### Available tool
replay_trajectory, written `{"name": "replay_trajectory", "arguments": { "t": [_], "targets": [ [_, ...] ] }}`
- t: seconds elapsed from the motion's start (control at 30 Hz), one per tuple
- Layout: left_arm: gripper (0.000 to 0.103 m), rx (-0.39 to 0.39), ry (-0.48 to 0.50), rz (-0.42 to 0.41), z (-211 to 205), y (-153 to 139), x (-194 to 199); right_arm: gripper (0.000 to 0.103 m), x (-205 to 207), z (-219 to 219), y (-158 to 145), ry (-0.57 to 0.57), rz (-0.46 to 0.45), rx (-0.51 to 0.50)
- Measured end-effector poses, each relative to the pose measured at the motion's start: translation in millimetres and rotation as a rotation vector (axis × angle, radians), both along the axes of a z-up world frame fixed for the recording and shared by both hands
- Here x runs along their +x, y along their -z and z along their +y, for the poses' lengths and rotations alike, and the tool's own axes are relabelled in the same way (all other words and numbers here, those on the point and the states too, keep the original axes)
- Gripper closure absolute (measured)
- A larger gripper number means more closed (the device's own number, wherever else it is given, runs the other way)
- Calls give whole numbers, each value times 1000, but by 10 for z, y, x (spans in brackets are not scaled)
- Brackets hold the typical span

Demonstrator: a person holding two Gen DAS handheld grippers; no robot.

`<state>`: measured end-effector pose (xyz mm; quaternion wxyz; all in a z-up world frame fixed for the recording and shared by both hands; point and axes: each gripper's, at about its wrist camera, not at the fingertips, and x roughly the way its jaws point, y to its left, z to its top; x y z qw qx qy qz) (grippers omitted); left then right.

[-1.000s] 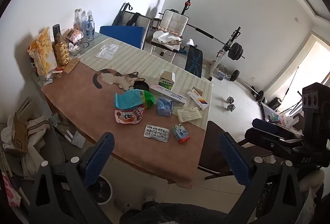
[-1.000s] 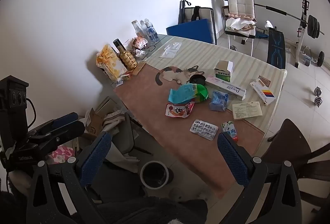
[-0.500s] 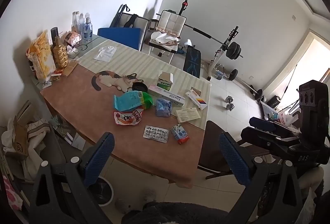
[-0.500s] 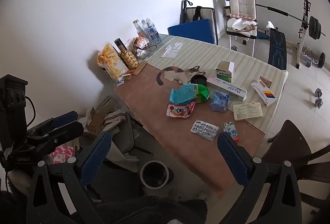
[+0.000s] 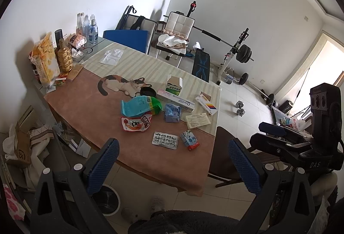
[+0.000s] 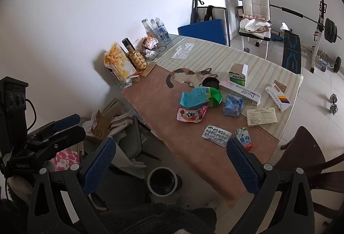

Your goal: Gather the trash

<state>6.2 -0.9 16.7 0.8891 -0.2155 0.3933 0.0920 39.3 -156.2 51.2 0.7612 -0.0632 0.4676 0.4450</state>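
While both pairs of blue-padded fingers are held spread wide and empty, the left gripper (image 5: 172,166) and right gripper (image 6: 168,165) are seen poised high above the near edge of the table (image 5: 90,104), well apart from anything on it. Nothing is grasped by either tool. Compared with a second ago, the view from the left gripper has been drawn back slightly, so the table is shown a little smaller; the litter itself is unchanged. That suggests the collecting has not yet begun.

Closest to the fingers, a blister pack (image 5: 165,140) and a small milk carton (image 5: 189,139) are laid just beside each other on the brown cloth. Beyond them, a red snack wrapper (image 5: 135,123), a teal-and-green bag (image 5: 139,105) and a crumpled blue packet (image 5: 172,112) are scattered near the middle, with a toothpaste box (image 5: 176,100) and a leaflet (image 5: 197,120) further along. A waste bin (image 6: 162,181) is stood on the floor below the table's near edge, between the right gripper's fingers in its view. The blister pack is judged the easiest first pick.
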Motion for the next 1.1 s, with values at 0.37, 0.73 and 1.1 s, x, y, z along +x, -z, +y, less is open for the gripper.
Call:
{"name": "replay_trajectory", "arguments": {
  "t": [0.37,0.73,1.1],
  "targets": [
    [0,-16,24,-6,73,-46,-76,0,-28,24,41,-6,7,-3],
    [0,-11,26,-7,34,-26,-77,0,-51,12,31,-7,8,-3],
    [0,-12,27,-5,26,-23,-51,0,-52,15,27,-7,9,-4]
  ]
}}
